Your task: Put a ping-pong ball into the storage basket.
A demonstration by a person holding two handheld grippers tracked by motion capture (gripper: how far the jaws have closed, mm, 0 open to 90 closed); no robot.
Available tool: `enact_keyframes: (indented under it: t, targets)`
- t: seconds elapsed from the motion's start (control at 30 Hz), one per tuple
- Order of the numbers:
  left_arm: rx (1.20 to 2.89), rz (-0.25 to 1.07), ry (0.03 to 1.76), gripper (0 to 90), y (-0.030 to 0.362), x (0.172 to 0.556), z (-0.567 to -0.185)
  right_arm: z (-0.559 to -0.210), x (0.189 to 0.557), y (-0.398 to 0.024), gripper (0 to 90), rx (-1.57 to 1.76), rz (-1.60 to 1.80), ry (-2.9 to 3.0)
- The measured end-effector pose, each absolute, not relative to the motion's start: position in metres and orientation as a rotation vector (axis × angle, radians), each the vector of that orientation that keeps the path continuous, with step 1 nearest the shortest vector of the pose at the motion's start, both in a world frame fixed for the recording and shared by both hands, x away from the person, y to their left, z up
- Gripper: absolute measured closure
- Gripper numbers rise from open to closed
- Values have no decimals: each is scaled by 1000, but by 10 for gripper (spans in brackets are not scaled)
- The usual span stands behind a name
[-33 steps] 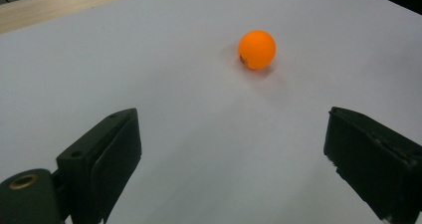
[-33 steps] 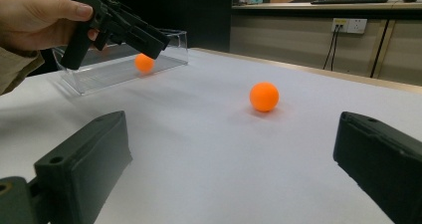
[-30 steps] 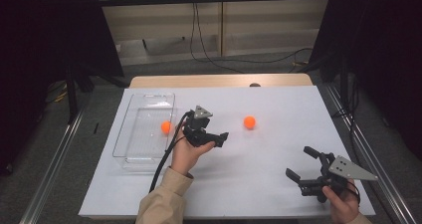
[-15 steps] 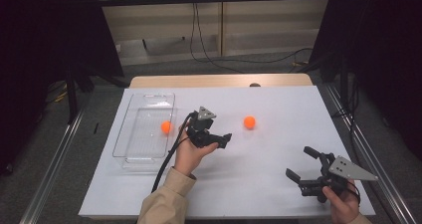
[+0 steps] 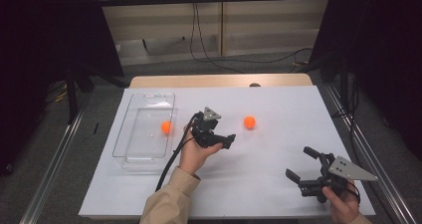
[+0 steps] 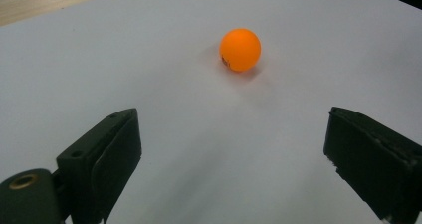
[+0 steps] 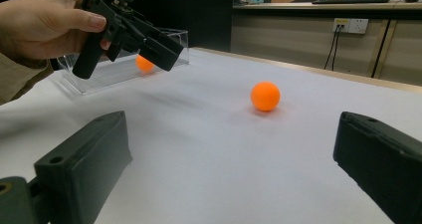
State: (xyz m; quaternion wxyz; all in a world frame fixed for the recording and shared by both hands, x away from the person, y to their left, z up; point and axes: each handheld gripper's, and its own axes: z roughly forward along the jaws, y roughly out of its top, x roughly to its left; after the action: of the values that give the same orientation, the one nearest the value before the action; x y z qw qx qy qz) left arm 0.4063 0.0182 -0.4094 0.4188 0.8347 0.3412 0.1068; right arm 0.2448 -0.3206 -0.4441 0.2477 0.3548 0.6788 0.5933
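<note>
An orange ball (image 5: 249,122) lies loose on the white table, also seen in the left gripper view (image 6: 240,50) and the right gripper view (image 7: 264,95). A second orange ball (image 5: 166,127) rests inside the clear plastic tray (image 5: 130,109). My left gripper (image 5: 225,138) hovers between tray and loose ball, pointing toward that ball; its jaws (image 6: 234,149) stand open and empty, the ball a short way ahead. My right gripper (image 5: 300,163) sits low at the table's front right, open (image 7: 234,154), with nothing between its jaws.
The tray (image 7: 99,74) with its ball (image 7: 144,63) stands at the table's left. A wooden strip (image 5: 219,80) borders the far edge. The left gripper's cable (image 5: 171,159) trails along the sleeve. Dark curtains flank both sides, and the floor lies beyond the table.
My left gripper has shifted slightly to the right, toward the loose ball. The right gripper and both balls have stayed put.
</note>
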Motion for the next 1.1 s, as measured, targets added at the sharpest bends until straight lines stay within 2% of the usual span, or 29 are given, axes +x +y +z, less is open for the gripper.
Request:
enact_keyframes:
  t: [1.1]
  targets:
    - [2102,259,854,81,-14,418,-423,-444,244,-320,10,968,1624,1849]
